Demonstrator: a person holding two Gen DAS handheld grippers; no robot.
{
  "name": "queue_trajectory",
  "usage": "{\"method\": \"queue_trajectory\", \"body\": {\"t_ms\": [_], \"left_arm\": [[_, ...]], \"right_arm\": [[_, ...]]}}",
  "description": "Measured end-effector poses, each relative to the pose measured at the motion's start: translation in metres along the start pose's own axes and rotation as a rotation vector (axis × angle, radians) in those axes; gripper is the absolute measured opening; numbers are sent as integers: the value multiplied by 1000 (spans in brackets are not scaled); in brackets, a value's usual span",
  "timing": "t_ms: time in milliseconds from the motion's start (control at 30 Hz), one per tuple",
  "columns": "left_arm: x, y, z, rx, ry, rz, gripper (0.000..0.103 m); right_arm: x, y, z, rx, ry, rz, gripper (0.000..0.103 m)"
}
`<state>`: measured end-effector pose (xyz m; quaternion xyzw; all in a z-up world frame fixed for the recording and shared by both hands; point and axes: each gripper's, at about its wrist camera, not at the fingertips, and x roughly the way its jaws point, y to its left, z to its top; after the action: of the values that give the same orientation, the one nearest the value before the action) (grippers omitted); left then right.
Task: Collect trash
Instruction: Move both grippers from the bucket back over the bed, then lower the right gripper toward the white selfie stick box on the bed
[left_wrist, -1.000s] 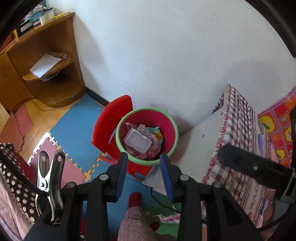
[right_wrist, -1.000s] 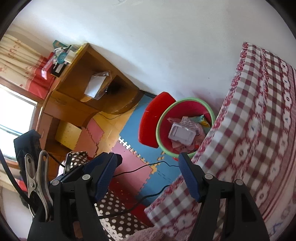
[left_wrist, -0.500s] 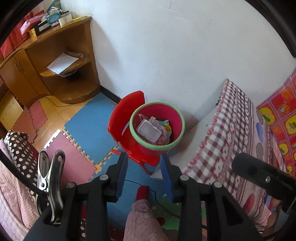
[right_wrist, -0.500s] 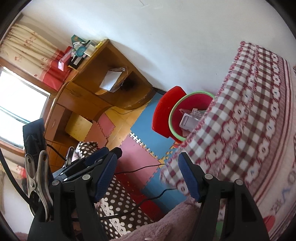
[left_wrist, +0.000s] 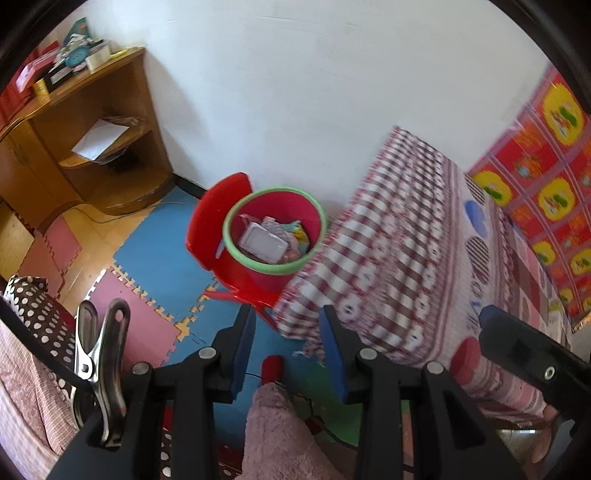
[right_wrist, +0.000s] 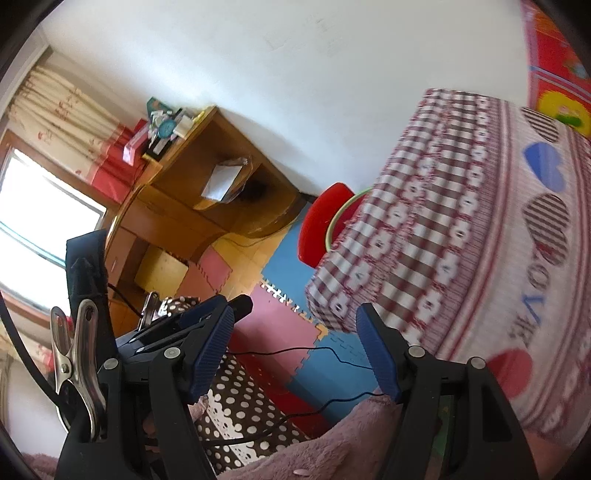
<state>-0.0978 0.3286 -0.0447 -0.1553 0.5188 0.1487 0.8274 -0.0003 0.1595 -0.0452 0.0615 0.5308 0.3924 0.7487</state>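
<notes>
Left gripper jaws part-open with nothing between them; right gripper jaws spread wide, also empty. Both point down toward the floor mats.

Trash sits in the red bucket with a green rim, ahead of and beyond the left gripper's fingertips, well apart from them. The bucket rests on the red plastic chair, just beside the corner of the checked bedsheet. From the right gripper the bucket is mostly hidden behind the bed corner — only a sliver of rim shows ahead.

Handling, my guess: the contents look light — a flat white plastic tray on top of crumpled wrappers. The tray is probably thin and flexes, so pinch an edge. Wrappers are soft and may slip. The bucket itself is rigid; take it by the rim.

Writing: dark characters are printed on the bedsheet near the right gripper, too distorted to read. No brand is legible on the trash.
</notes>
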Motion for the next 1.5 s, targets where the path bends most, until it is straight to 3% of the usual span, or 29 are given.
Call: {"method": "queue_trajectory", "body": {"t_ms": [733,1500], "left_arm": [[-12,-145,-30,200,36,-153,37],[18,-309,-42,423,115,-272,37]], "right_arm": [[-119,-86,-59,148,-145,-136,70],[-203,-193,-90,339,-227,-245,70]]}}
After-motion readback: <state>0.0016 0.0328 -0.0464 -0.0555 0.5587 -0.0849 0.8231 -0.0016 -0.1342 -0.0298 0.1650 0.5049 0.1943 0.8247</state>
